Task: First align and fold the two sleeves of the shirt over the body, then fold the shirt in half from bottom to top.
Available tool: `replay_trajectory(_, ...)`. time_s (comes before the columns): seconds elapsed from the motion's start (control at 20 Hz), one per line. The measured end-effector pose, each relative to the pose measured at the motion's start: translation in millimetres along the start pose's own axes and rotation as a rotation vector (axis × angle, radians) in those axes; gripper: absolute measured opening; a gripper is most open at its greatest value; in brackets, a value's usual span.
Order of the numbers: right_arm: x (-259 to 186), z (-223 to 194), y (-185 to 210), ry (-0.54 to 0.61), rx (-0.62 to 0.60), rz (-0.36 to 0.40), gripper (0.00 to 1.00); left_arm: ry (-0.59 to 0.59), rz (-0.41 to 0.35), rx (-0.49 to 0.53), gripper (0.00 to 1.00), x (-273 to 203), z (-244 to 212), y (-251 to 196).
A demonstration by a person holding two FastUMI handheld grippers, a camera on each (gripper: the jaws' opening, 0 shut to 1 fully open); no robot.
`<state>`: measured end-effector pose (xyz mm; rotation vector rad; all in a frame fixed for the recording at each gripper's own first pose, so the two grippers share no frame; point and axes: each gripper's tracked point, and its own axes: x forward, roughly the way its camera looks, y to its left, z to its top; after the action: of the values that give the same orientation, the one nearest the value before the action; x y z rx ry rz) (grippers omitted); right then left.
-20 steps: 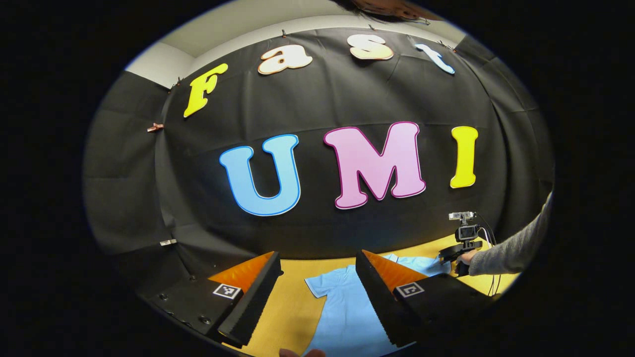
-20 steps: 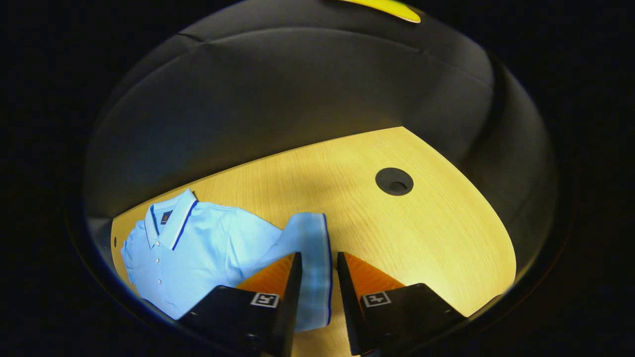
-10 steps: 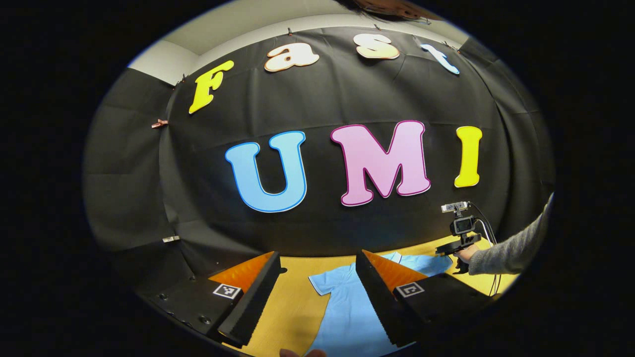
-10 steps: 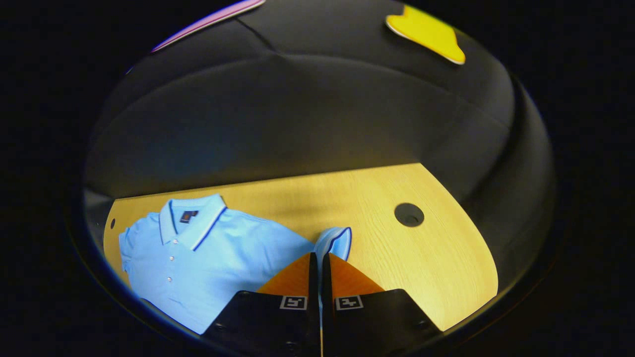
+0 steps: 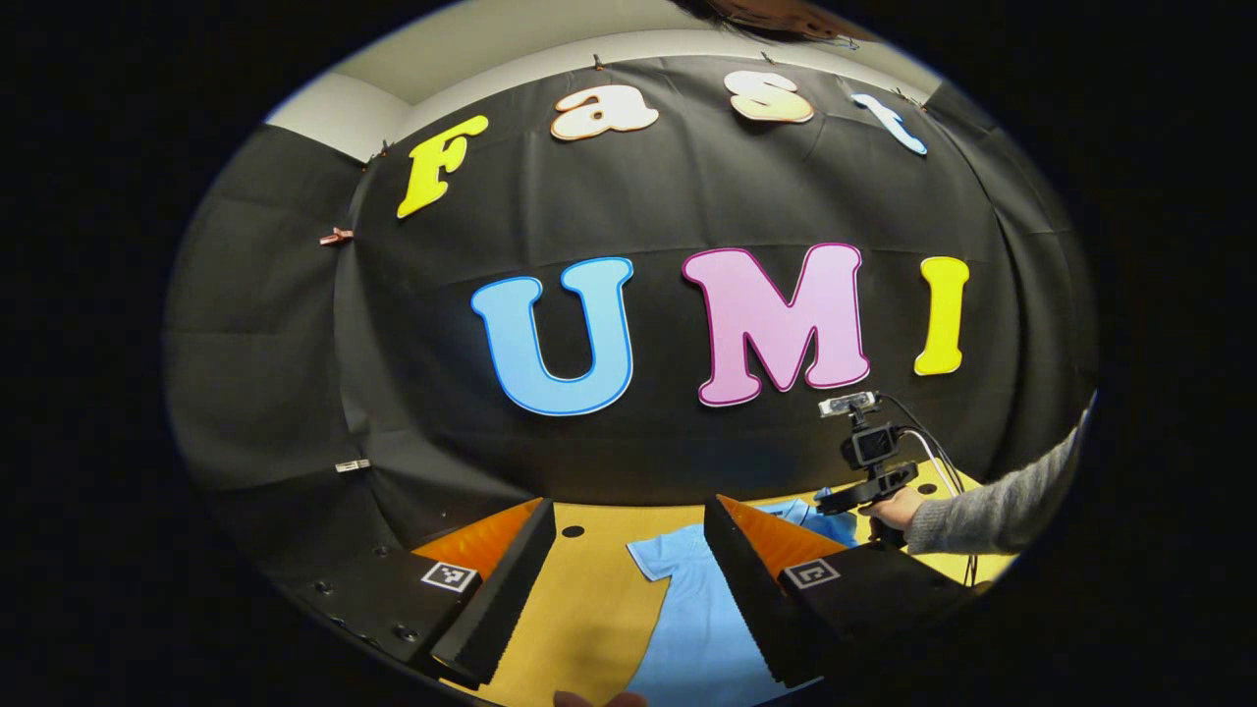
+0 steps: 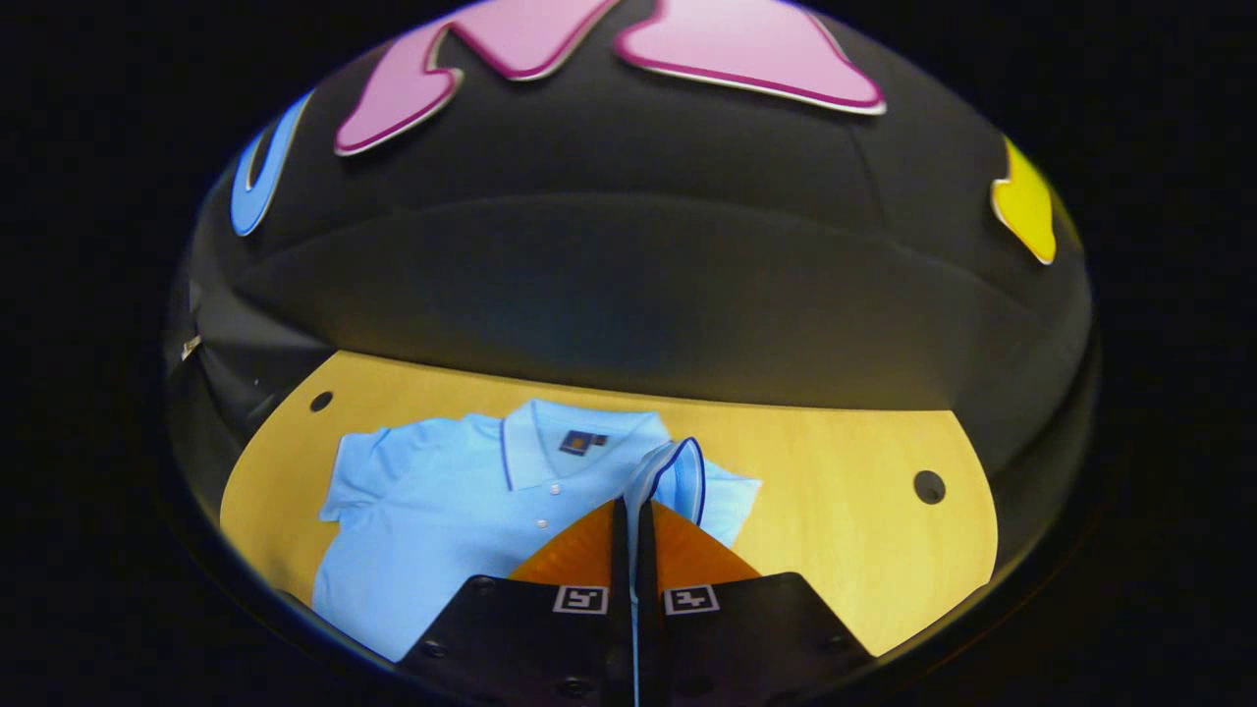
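Your right gripper (image 6: pixel 633 511) is clamped on the shirt's right sleeve (image 6: pixel 671 469), both fingers pressed flat against the fabric, the dark-edged cuff standing up just past the fingertips. A second ago those fingers stood apart on either side of the sleeve as it lay flat on the table (image 6: pixel 845 511); half a second ago they had closed on it out beside the body; now the lifted sleeve hangs over the shirt's shoulder, just beside the collar (image 6: pixel 574 447).

The light blue shirt (image 6: pixel 442 520) lies face up on the yellow wooden table, collar toward the black wall, buttons showing down the front. Its other sleeve (image 6: pixel 354 471) is spread flat to the side, not folded. Your view has swung across the table: the shirt, which sat at the left edge a second ago, is now near the middle, and the round hole (image 6: pixel 928 485) in the table has slid toward the right edge.

Your left gripper (image 5: pixel 624 579) hovers above the table with its fingers wide apart, nothing between them, much as it was a second ago. Between those fingers you see the shirt (image 5: pixel 687 619) lying on the table (image 5: pixel 579 609). Farther off, your other hand (image 5: pixel 889 509), in a grey sleeve (image 5: pixel 992 511), holds the right gripper above the shirt; it has shifted left over the body since the earlier frames.
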<state>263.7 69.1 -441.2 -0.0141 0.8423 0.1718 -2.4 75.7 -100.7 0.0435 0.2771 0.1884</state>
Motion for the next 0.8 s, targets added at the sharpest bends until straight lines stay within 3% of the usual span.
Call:
replay_trajectory(0.35, 16, -33, 80, 0.067, -0.084, 0.084, 0.06, 0.029, 0.049, 0.001, 0.97, -13, -12, 28)
replay_trajectory(0.8, 33, -76, 110, 0.168, -0.159, 0.099, 0.06, 0.063, 0.112, -0.015, 0.97, -18, -26, 58)
